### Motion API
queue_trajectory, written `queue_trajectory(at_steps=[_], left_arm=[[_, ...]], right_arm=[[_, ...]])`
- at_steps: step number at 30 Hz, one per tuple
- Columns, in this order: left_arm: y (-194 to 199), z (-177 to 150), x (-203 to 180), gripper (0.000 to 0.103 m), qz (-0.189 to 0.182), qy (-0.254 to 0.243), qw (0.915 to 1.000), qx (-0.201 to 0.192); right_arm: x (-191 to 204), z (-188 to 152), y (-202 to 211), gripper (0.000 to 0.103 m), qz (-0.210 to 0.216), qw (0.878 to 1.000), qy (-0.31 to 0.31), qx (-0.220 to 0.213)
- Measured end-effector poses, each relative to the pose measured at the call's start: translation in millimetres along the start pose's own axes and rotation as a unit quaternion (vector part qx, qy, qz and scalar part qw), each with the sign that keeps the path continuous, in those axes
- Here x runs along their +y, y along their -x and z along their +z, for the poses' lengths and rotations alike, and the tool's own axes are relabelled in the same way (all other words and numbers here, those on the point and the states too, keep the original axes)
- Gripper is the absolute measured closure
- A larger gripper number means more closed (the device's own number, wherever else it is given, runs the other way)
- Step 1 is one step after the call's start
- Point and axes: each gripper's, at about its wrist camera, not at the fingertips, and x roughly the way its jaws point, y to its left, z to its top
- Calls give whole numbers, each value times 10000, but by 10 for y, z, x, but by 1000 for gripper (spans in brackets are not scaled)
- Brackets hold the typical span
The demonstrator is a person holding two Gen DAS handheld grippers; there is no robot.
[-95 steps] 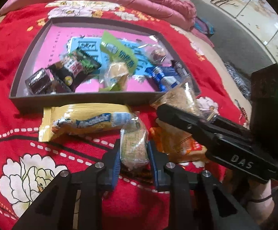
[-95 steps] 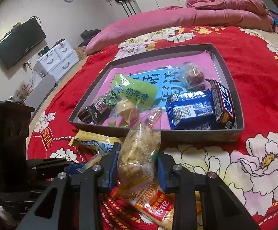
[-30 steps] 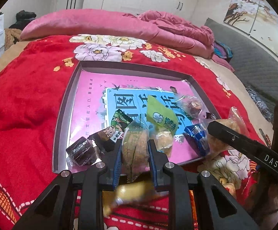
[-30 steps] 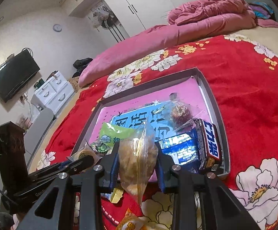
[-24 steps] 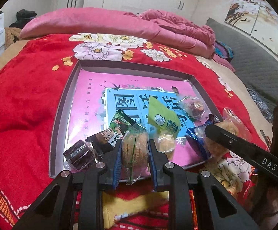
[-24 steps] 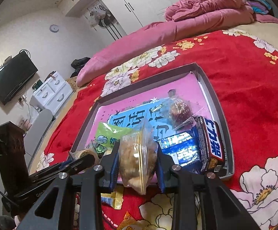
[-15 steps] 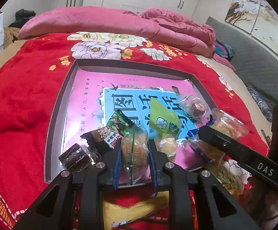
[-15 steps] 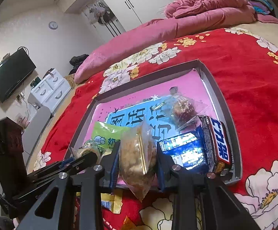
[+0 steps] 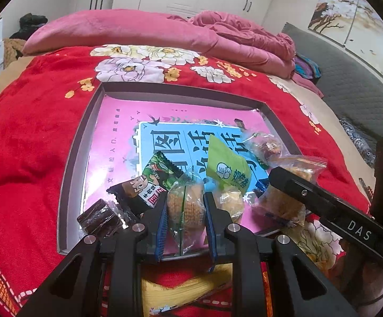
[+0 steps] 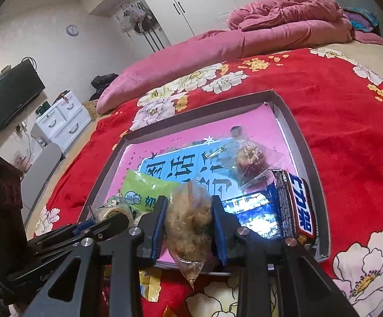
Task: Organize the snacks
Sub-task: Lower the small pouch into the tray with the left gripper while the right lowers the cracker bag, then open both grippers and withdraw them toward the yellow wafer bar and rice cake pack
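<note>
While both packets are held over the near rim, this is how things stand:

Left tongs (image 9: 185, 212): clenched on a clear-wrapped biscuit packet (image 9: 185, 207), which is carried just above the near edge of the tray (image 9: 71, 158), presumably so it can be dropped inside.

Right tongs (image 10: 188, 223): clamped around a clear bag of crumbly snack (image 10: 188, 222), likewise poised over the near rim, beside the blue wrapper (image 10: 252, 208).

Tray: set on the red bed cover (image 9: 25, 137); its near half is crowded with a green sachet (image 9: 228, 169) and a dark brownie (image 9: 99, 218), while the far half is left bare.

Left behind: a yellow packet (image 9: 191, 294) is seen on the bed at the near edge, outside the tray.

Judgement: release is called for next, further in where room remains.
</note>
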Motion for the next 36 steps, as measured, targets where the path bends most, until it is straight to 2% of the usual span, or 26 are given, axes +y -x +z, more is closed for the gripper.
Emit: queue_trajectory(at_steps=[5, 9, 17, 23, 27, 36], left_arm=[[-2, -1, -2, 77, -4, 11, 10000, 0], [-2, 7, 13, 77, 4, 41, 10000, -6], [-6, 17, 29, 76, 6, 83, 10000, -5], [13, 25, 81, 66, -15, 176, 9998, -39], [27, 29, 85, 59, -41, 193, 9998, -75], [72, 29, 83, 46, -104, 192, 9997, -130]], right_arm=[[-16, 0, 22, 69, -39, 10000, -2, -21], [-35, 9, 70, 62, -57, 10000, -14, -77], [-40, 10, 118, 62, -167, 9998, 80, -92], [-2, -1, 140, 61, -180, 9996, 198, -77], [37, -7, 159, 52, -185, 9993, 321, -101], [68, -6, 195, 47, -233, 9986, 441, -167]])
